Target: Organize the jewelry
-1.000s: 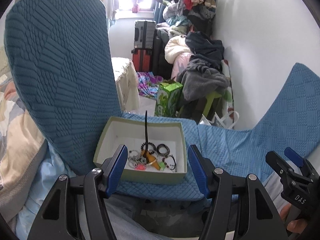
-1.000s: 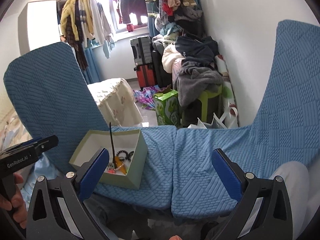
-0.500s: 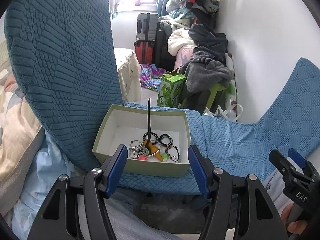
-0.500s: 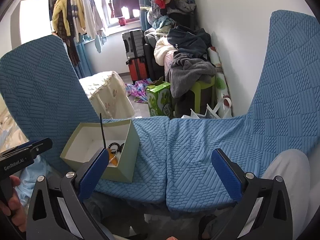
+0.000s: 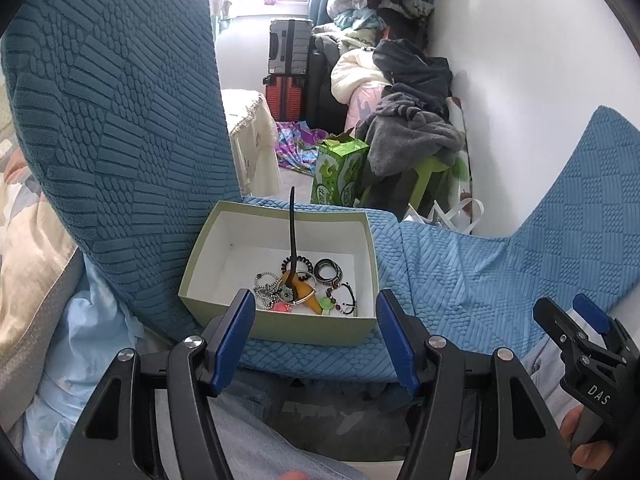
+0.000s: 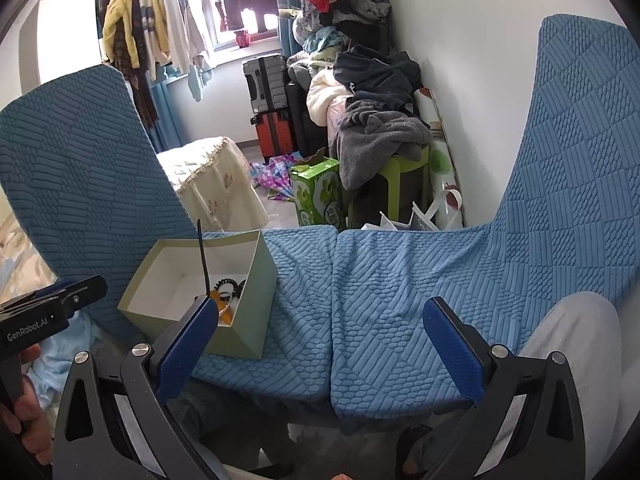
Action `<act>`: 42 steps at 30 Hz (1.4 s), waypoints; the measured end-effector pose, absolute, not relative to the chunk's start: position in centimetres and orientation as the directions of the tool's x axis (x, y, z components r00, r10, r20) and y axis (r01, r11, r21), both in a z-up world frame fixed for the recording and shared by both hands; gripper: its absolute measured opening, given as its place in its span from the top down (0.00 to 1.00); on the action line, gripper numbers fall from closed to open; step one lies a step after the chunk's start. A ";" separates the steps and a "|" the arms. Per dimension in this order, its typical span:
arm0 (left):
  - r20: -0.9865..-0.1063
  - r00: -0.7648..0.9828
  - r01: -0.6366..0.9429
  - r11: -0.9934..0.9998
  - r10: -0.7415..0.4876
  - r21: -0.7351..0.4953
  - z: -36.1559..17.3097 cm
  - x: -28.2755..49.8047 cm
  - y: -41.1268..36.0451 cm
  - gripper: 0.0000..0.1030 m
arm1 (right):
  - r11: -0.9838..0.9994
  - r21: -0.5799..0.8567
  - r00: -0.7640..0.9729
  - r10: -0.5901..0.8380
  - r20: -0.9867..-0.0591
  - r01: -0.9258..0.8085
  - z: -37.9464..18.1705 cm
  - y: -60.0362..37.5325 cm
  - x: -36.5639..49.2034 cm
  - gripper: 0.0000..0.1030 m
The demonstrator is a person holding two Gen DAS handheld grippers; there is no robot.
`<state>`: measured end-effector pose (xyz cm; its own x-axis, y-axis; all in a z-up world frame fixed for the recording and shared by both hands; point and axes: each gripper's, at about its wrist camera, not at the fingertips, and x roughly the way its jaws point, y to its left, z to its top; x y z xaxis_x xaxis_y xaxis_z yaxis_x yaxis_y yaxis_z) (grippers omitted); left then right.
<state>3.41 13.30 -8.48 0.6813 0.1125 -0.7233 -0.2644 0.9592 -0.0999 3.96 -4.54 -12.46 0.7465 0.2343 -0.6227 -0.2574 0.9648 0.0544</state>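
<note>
Both hand-held grippers, left point(image 5: 312, 344) and right point(image 6: 320, 344), wide open, empty. I'd descend slowly into the box point(image 5: 276, 328) at lower centre, isolating one bracelet point(image 5: 326, 270).

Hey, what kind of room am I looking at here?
Most likely a lived-in bedroom or spare room at home: clothes hang on a rail by the window, suitcases are stacked at the back, and more clothes are heaped along the wall.

Pale green box point(image 5: 280, 326) with a white inside; blue cushion cover point(image 6: 380, 292) in embossed stripes and scales; black tools with blue pads point(image 5: 394, 338); green carton point(image 5: 338, 172); red suitcase point(image 5: 285, 98) under a grey one
</note>
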 end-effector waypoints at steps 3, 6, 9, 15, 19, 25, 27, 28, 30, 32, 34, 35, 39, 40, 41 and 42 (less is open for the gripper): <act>-0.723 0.682 -0.261 0.960 0.108 -0.102 -8.5 3.4 13.1 0.39 | 0.964 0.056 0.747 0.237 -0.621 -0.259 -12.5 -4.5 4.0 0.00; -0.723 0.682 -0.260 0.960 0.110 -0.100 -8.6 3.4 13.1 0.39 | 0.962 0.055 0.745 0.243 -0.621 -0.268 -12.6 -4.4 4.0 0.00; -0.726 0.679 -0.265 0.959 0.113 -0.099 -8.7 3.4 13.0 0.39 | 0.961 0.056 0.737 0.245 -0.630 -0.271 -12.9 -4.3 4.2 0.00; -0.730 0.675 -0.262 0.959 0.105 -0.105 -8.9 3.5 13.5 0.39 | 0.960 0.054 0.732 0.245 -0.636 -0.274 -13.2 -4.1 4.4 0.00; -0.735 0.670 -0.265 0.958 0.103 -0.108 -9.1 3.4 14.0 0.39 | 0.959 0.050 0.729 0.245 -0.639 -0.279 -13.2 -4.0 4.5 0.00; -0.732 0.675 -0.258 0.959 0.095 -0.114 -9.0 3.4 14.4 0.39 | 0.958 0.047 0.727 0.247 -0.641 -0.284 -13.2 -3.8 4.5 0.00; -0.731 0.676 -0.258 0.960 0.095 -0.113 -8.9 3.4 14.3 0.39 | 0.957 0.045 0.728 0.247 -0.639 -0.285 -13.1 -3.8 4.6 0.00; -0.731 0.676 -0.255 0.960 0.093 -0.113 -8.9 3.4 14.3 0.39 | 0.957 0.047 0.728 0.248 -0.639 -0.285 -13.1 -3.8 4.6 0.00; -0.729 0.678 -0.254 0.961 0.094 -0.113 -8.8 3.4 14.3 0.39 | 0.957 0.049 0.729 0.249 -0.637 -0.284 -13.1 -3.8 4.5 0.00; -0.727 0.681 -0.254 0.960 0.093 -0.114 -8.8 3.3 14.0 0.39 | 0.958 0.045 0.731 0.245 -0.637 -0.283 -13.1 -3.8 4.6 0.00; -0.725 0.682 -0.254 0.960 0.094 -0.115 -8.7 3.2 14.1 0.39 | 0.957 0.047 0.728 0.249 -0.639 -0.286 -13.2 -3.8 4.6 0.00; -0.727 0.680 -0.255 0.960 0.095 -0.113 -8.7 3.2 14.1 0.39 | 0.957 0.045 0.729 0.249 -0.638 -0.287 -13.2 -3.8 4.5 0.00; -0.726 0.681 -0.255 0.961 0.096 -0.112 -8.7 3.3 14.0 0.39 | 0.957 0.044 0.726 0.248 -0.641 -0.288 -13.3 -3.8 4.6 0.00; -0.726 0.681 -0.253 0.961 0.095 -0.111 -8.6 3.3 13.9 0.39 | 0.957 0.045 0.726 0.248 -0.641 -0.287 -13.3 -3.8 4.5 0.00; -0.727 0.680 -0.251 0.962 0.094 -0.110 -8.7 3.4 13.8 0.39 | 0.957 0.045 0.726 0.248 -0.641 -0.287 -13.3 -3.8 4.5 0.00; -0.729 0.678 -0.251 0.961 0.091 -0.113 -8.7 3.4 13.8 0.39 | 0.956 0.043 0.725 0.248 -0.642 -0.289 -13.3 -3.8 4.6 0.00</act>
<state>3.42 13.78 -8.74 0.6783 0.0914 -0.7291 -0.2507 0.9615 -0.1127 4.55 -3.80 -13.28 0.7253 0.2478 -0.6423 -0.2888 0.9564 0.0430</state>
